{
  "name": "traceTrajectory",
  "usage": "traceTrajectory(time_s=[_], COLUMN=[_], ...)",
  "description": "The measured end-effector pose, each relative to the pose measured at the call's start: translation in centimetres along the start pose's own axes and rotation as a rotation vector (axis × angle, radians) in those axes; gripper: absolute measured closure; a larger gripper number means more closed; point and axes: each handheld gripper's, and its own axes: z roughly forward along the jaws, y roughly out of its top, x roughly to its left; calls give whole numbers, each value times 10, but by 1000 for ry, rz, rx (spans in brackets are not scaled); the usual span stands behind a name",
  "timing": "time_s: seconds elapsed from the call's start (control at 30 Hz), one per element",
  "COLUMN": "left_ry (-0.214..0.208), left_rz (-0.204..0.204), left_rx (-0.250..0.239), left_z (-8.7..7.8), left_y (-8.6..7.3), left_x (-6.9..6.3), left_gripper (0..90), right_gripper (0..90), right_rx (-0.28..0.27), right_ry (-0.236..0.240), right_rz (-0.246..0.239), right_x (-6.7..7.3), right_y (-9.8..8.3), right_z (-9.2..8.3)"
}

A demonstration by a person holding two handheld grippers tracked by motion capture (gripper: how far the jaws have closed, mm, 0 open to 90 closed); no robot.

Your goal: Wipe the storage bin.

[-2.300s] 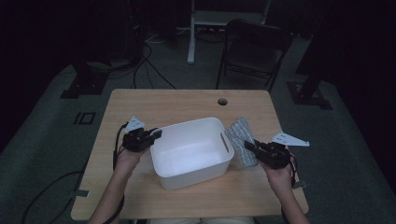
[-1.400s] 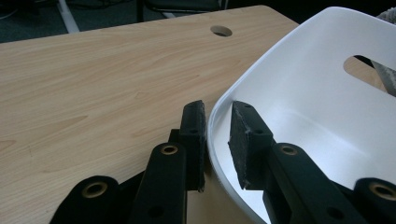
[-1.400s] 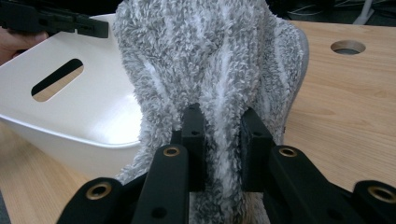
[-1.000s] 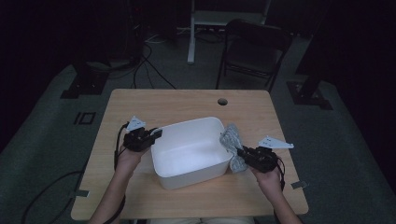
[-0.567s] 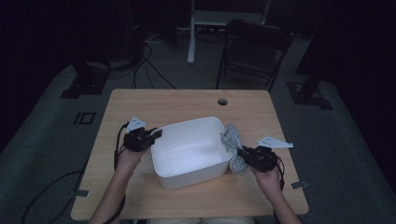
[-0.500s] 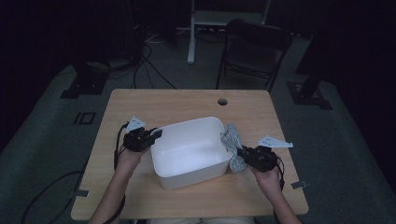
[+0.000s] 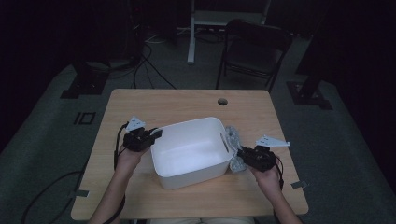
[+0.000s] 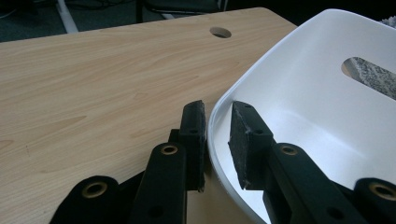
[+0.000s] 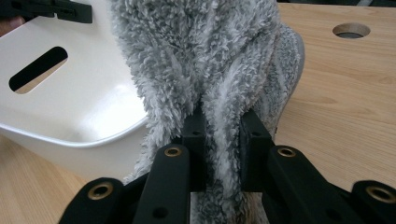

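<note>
A white plastic tub (image 7: 191,151) stands in the middle of the wooden table (image 7: 187,102). My left gripper (image 7: 156,134) is at the tub's left end, shut on its rim. In the left gripper view the jaws (image 8: 217,109) straddle the tub's rim (image 8: 317,93), one pad outside and one inside. A grey fluffy cloth (image 7: 233,144) lies against the tub's right side. My right gripper (image 7: 243,154) is shut on it. A fold of the cloth (image 9: 201,51) is pinched between the right gripper's pads (image 9: 223,116), beside the tub wall (image 9: 84,93).
A round cable hole (image 7: 222,101) sits near the table's far edge. Behind the table stand a dark folding chair (image 7: 254,51) and a desk leg (image 7: 191,32). Cables trail on the floor at the left. Bare tabletop lies beyond and in front of the tub.
Early on, my right gripper moved left toward the tub and bunched the cloth against the tub's side. Over the last second nothing has moved. The left gripper has kept its hold.
</note>
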Motion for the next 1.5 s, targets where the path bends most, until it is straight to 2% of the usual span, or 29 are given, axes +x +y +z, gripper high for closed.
traceTrajectory(time_s=[0.1,0.13,0.17,0.2,0.3,0.37,0.4,0.43,0.47,0.6,0.77,0.87,1.07,1.13,1.33,1.5], left_ry=[-2,-4,-4,-5,-11,-16,-19,-19,-19,-22,-20,-20,-25,-28,-35,-29], left_rz=[0,0,0,2,5,11,13,13,16,16,13,9,5,6,9,5], left_rx=[-1,-1,-1,-1,0,2,2,2,4,4,2,2,1,2,1,-2], left_z=[0,0,0,0,0,0,0,0,0,1,1,1,2,1,2,2], left_y=[0,0,0,0,0,0,0,0,1,1,1,1,1,1,1,1], left_x=[0,0,0,1,1,2,2,2,2,2,2,2,3,4,4,4], left_gripper=[756,755,756,756,756,756,756,756,756,756,756,756,755,755,755,755], right_gripper=[769,769,769,769,769,768,768,768,768,768,767,769,769,768,768,770], right_rx=[1,29,29,60,60,58,23,23,-10,-31,-15,-11,53,45,-9,12], right_ry=[6,-3,-3,-3,-6,-8,5,5,16,27,6,-3,-18,-6,24,16], right_rz=[7,0,0,7,7,-2,20,20,26,24,8,27,26,43,39,14], right_x=[-1,-2,-2,-3,-4,-5,-7,-7,-8,-8,-7,-9,-12,-15,-17,-16], right_y=[0,-1,-1,-4,-6,0,5,5,12,20,23,19,11,12,30,36], right_z=[1,4,4,9,10,7,2,2,-3,-3,8,17,29,27,18,25])
